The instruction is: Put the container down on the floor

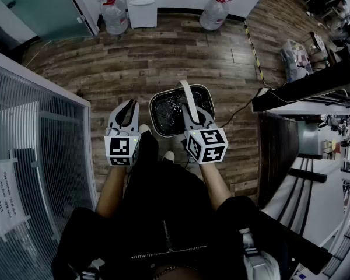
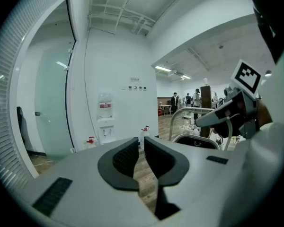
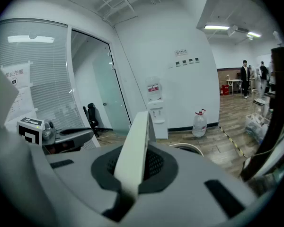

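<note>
The container [image 1: 161, 111] hangs with its open top facing up, above the wood floor [image 1: 163, 51], just in front of the person. Its white handle [image 1: 185, 95] stands up in a tall arch over the middle. The container is round-cornered, about as wide as it is long. It has a pale rim and dark mesh inside. The right gripper [image 1: 191, 113] is clamped on the handle. The left gripper [image 1: 127, 111] is beside it, with its jaws a little apart and nothing in them.

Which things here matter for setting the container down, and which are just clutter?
Job: container, handle, right gripper shut on the handle, floor.
Lying about: water jugs, water dispenser; left gripper open, empty.
</note>
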`<state>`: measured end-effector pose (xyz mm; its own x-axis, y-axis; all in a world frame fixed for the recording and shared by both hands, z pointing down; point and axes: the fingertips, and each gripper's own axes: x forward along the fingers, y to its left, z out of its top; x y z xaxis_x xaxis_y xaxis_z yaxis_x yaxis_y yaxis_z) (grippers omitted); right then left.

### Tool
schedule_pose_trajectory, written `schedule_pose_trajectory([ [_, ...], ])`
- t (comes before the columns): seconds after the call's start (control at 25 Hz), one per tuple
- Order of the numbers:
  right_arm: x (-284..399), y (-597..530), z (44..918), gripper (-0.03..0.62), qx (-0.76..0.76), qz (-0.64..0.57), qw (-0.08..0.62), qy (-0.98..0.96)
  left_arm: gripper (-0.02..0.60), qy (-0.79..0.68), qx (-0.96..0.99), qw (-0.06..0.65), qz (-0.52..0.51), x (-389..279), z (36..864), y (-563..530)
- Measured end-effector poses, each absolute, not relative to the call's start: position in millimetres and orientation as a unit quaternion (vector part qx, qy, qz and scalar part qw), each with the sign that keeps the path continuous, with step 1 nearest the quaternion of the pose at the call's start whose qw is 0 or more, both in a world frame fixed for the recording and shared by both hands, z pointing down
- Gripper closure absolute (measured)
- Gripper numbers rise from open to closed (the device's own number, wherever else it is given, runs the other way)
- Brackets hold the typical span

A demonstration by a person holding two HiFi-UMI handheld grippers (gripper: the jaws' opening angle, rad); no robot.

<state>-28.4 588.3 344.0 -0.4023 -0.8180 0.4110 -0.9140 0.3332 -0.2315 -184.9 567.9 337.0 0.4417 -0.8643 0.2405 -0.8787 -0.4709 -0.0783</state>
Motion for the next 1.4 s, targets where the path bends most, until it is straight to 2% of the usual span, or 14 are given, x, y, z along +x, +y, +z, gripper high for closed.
schedule_pose_trajectory([
  [0.68, -9.0, 629.1, 348.6, 0.58, 0.531, 0.237, 0.104, -0.807, 0.534, -0.513, 0.849, 0.051, 0.114, -157.6, 341.4, 605.3],
  [1.4, -19.2, 571.1, 344.3, 0.58, 0.57, 0.251, 0.101, -0.776, 0.534, -0.472, 0.872, 0.057, 0.115, -159.7, 340.2, 529.2],
])
